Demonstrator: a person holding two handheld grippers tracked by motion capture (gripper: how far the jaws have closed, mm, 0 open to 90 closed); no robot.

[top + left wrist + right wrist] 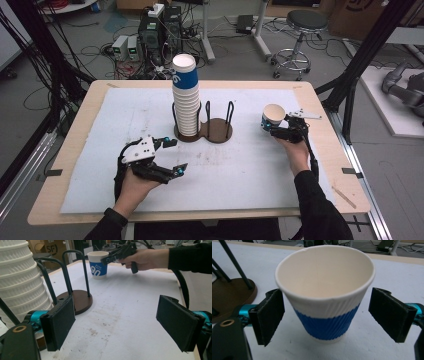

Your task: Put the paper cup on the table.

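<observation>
Right gripper view puts your right gripper (325, 317) around the paper cup (325, 293), fingers spread, while your left gripper (122, 322) gapes empty.

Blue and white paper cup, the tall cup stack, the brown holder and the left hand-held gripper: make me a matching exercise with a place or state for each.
1. single blue and white paper cup
2. tall stack of blue and white paper cups
3. brown round-based wire cup holder
4. left hand-held gripper

A. open, nothing between its jaws
B. one ring empty
C. stands in the holder's left ring
D. between the open jaws of the right hand-held gripper

Pairs: 1-D, 2-C, 3-B, 4-A
</observation>
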